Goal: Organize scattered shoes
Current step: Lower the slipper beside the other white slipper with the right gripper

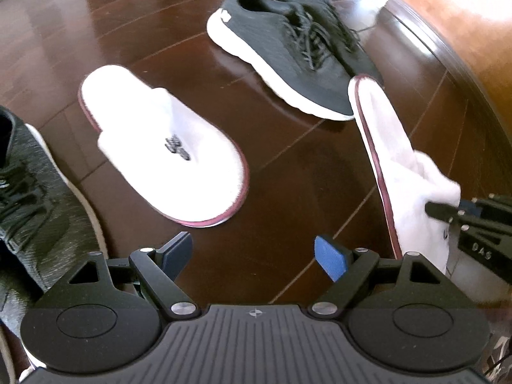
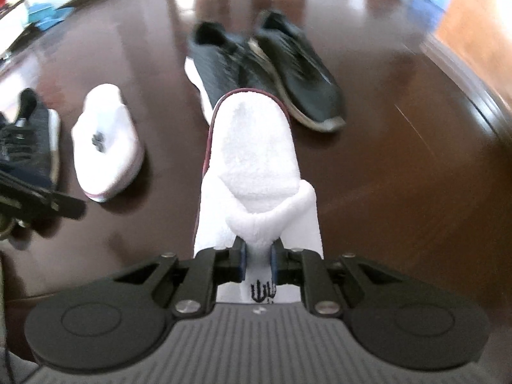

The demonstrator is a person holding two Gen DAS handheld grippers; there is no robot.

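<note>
The right gripper point(image 2: 258, 264) is clamped on the toe cover of a white slipper point(image 2: 252, 153) with a maroon edge, held above the dark wood floor point(image 2: 400, 192). Its mate point(image 1: 166, 147) lies flat near the floor's middle, beside a grey sneaker point(image 1: 35, 204). The left gripper point(image 1: 256, 256) hangs wide open and empty. Likely next: setting the slipper beside its mate. Two black sneakers point(image 1: 288, 51) sit paired by the wall.
</note>
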